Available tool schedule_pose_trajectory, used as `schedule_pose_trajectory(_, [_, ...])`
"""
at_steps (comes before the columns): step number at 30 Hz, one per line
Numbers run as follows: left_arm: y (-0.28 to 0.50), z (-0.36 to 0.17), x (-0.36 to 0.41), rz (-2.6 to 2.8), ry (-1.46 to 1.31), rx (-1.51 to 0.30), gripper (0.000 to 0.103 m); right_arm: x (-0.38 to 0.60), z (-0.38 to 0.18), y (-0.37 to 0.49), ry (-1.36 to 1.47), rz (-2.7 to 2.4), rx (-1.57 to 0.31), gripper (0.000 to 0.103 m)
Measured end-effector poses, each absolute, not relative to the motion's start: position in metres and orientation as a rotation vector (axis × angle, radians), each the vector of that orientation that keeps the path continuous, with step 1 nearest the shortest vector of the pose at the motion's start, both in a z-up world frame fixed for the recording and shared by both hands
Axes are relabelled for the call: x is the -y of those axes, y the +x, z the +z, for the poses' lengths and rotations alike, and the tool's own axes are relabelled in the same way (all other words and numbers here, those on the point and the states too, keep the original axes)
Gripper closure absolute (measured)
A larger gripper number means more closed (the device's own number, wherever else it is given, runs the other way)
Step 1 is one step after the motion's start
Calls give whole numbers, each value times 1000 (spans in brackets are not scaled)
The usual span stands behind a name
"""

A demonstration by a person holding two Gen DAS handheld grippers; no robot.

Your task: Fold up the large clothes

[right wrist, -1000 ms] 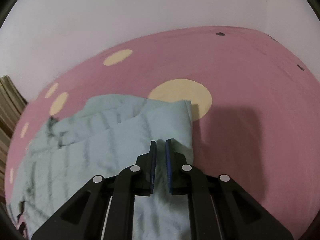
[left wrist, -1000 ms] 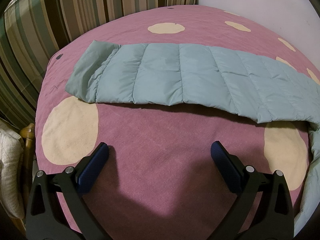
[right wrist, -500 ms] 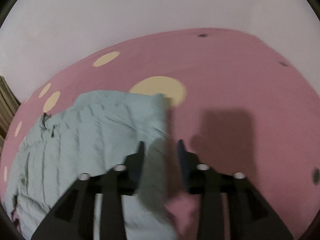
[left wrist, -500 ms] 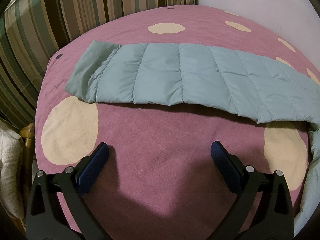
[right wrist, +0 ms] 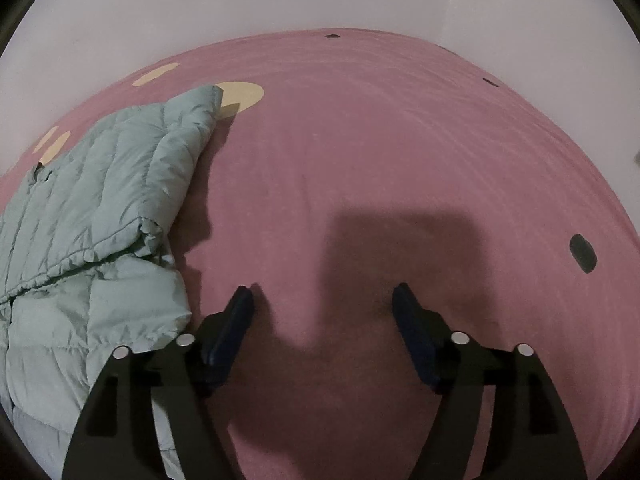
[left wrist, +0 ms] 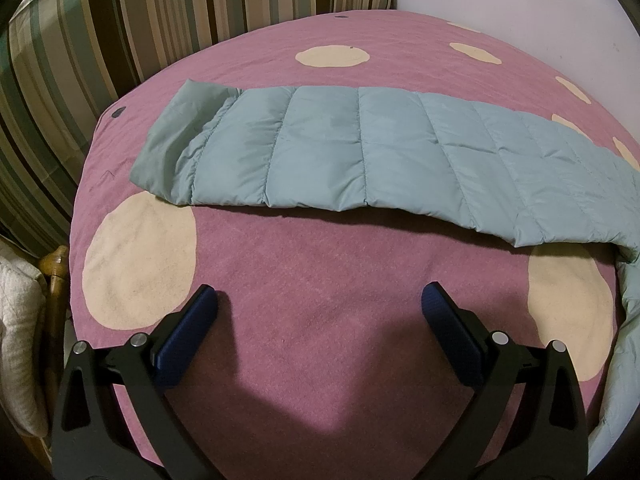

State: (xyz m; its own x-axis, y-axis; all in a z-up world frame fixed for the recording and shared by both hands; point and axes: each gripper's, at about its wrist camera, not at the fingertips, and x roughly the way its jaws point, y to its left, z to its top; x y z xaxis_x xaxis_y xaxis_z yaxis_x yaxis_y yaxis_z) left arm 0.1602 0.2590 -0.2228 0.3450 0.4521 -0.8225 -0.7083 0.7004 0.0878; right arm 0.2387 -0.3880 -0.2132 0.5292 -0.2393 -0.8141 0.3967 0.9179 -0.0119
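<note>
Your left hand-held gripper [left wrist: 320,300] hangs released, short of the quilted jacket [left wrist: 360,152]. Your right hand-held gripper [right wrist: 322,300] gapes empty just right of the jacket on the bed [right wrist: 380,160].

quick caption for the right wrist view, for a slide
Open right gripper over the pink bedspread, empty, beside the folded teal puffer jacket.
</note>
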Motion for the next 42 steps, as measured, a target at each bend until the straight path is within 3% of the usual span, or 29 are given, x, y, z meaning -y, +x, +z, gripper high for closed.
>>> schedule_pose_trajectory(20, [141,-215,-266,668,-350,-925,2,386,-215,230,178,-403,-933,21])
schedule_pose_trajectory(27, [105,-202,-324,667,-506,-856,24,387,-215,231,176,-401,-933,20])
schedule_pose_trajectory(34, [96,-198,-393,634,-673,-789,28,387,-215,231,175,-402,-934,19])
schedule_pose_trajectory(42, [111,-204,-422,589,-728,-748,58,389,-215,231,174,-403,-935,18])
